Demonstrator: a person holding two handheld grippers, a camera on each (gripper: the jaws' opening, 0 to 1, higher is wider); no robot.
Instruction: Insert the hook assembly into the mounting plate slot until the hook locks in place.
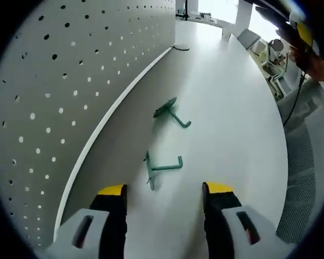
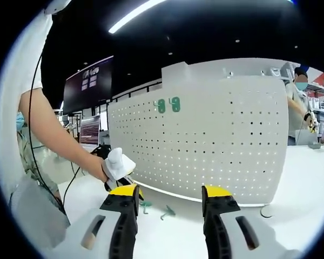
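Observation:
Two loose green hooks lie on the white table beside the upright white pegboard point(image 1: 54, 91). In the left gripper view the nearer hook point(image 1: 163, 167) sits just ahead of my left gripper point(image 1: 164, 195), and the farther hook point(image 1: 171, 112) lies beyond it. That gripper is open with nothing between its yellow-tipped fingers. In the right gripper view the pegboard point(image 2: 205, 145) faces me with two green hooks point(image 2: 168, 104) mounted high on it. The loose hooks point(image 2: 167, 212) lie at its foot. My right gripper point(image 2: 170, 198) is open and empty, well back from the board. A hand holds the left gripper point(image 2: 119, 171) low at the left.
The table edge point(image 1: 283, 140) curves along the right, with a chair and clutter beyond. A small dark ring point(image 2: 267, 212) lies on the table near the board's right corner. A person point(image 2: 299, 102) stands behind the board at the right; a dark screen point(image 2: 89, 81) hangs at the left.

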